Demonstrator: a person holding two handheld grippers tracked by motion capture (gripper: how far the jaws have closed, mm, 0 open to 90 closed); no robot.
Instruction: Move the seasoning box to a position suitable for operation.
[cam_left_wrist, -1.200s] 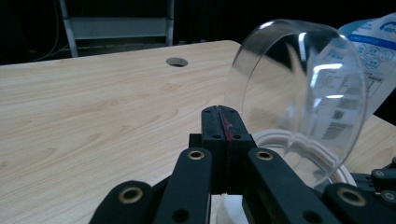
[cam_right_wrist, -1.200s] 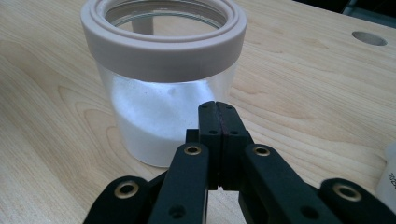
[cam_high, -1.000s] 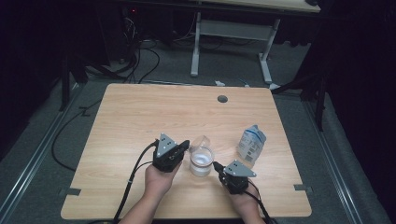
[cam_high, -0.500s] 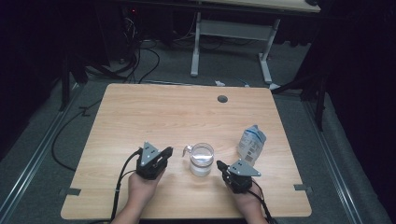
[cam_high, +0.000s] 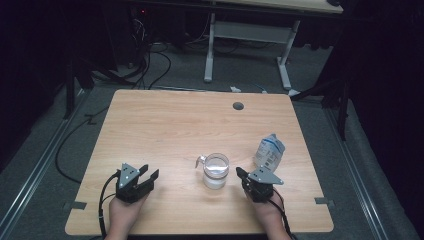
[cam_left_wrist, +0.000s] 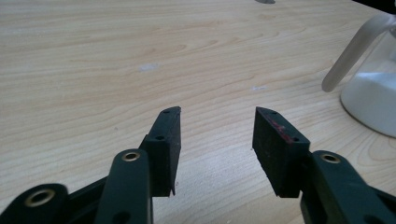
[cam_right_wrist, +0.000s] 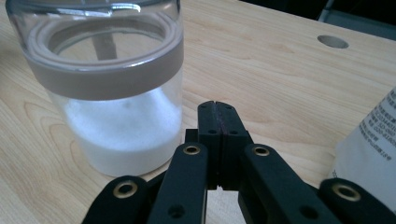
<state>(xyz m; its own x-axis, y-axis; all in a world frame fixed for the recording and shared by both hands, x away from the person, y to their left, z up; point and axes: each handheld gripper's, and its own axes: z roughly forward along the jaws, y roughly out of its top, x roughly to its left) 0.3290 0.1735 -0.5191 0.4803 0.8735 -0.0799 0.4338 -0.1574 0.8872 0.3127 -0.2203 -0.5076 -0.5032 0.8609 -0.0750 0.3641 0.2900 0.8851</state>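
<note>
My left gripper (cam_left_wrist: 216, 135) has its two black pads spread apart with bare wood between them, holding nothing; seen from above it (cam_high: 148, 177) sits low near the front left of the table (cam_high: 165, 125), well apart from the glass jar (cam_high: 216, 171). In the left gripper view the jar (cam_left_wrist: 373, 88) stands off to one side, its pale handle (cam_left_wrist: 348, 53) curving up from it and white powder lying in its bottom. My right gripper (cam_right_wrist: 217, 112) has its pads pressed flat together, nothing caught between them. Just beyond those tips stands the jar (cam_right_wrist: 112, 84), upright on the wood, a grey band around its upper part and the white powder settled below. From above, my right gripper (cam_high: 242, 174) rests just beside the jar, on its right, not touching it. A plastic bottle (cam_high: 269, 151) with a printed label stands near it, behind my right hand (cam_high: 267, 212).
</note>
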